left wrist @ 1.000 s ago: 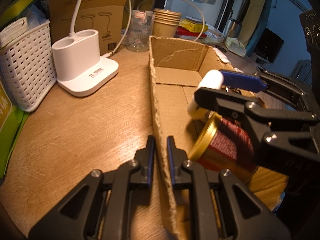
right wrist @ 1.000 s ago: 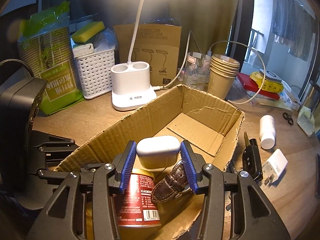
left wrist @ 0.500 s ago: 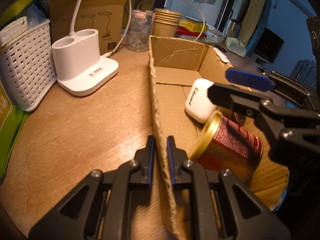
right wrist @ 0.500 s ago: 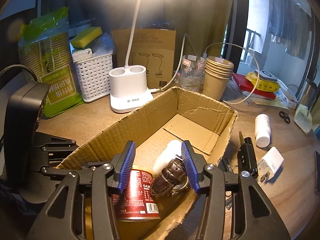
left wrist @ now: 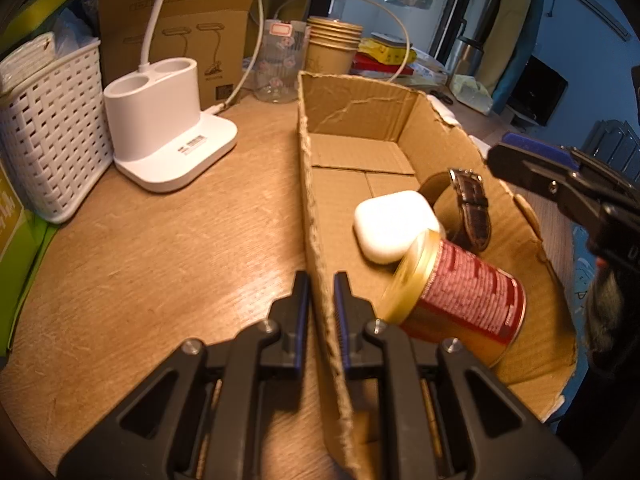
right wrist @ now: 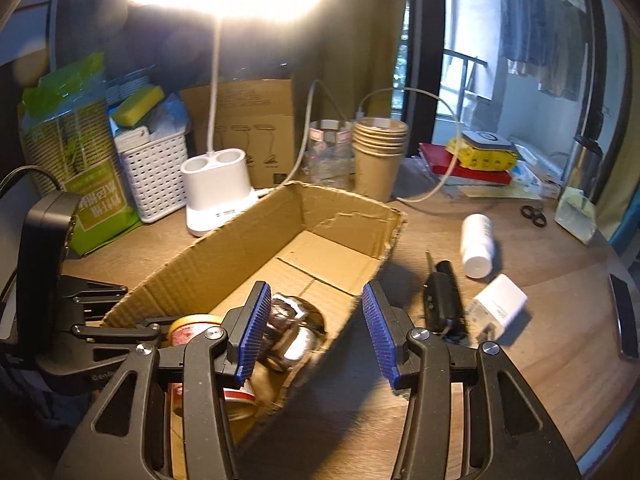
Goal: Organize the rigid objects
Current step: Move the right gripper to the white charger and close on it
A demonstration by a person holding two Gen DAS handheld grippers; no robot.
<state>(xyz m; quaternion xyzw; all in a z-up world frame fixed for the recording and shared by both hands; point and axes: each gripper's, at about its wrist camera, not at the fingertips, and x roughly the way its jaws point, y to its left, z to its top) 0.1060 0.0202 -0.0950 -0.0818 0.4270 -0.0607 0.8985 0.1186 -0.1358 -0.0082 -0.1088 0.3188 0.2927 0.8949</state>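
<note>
My left gripper [left wrist: 320, 300] is shut on the near left wall of the cardboard box [left wrist: 316, 208]. Inside the box lie a white earbud case [left wrist: 394, 224], a brown-strapped watch [left wrist: 468, 208] and a red can with a gold lid [left wrist: 460, 300] on its side. My right gripper [right wrist: 314, 304] is open with nothing between its pads, hovering over the box's near right corner. In the right wrist view the watch [right wrist: 292, 332] and can [right wrist: 192, 326] show below it; the case is hidden. On the table right of the box lie a black car key [right wrist: 442, 296], a white charger [right wrist: 500, 306] and a white bottle [right wrist: 476, 246].
A white lamp base [left wrist: 168, 120] and a white basket [left wrist: 48, 128] stand left of the box. Paper cups [right wrist: 378, 156] and a glass [right wrist: 326, 152] stand behind it. Scissors [right wrist: 534, 214] and a dark phone [right wrist: 624, 320] lie far right.
My right gripper let go of the white earbud case, which now lies flat in the box by the can. The gripper then drew back up and to the right. The left gripper kept still.
</note>
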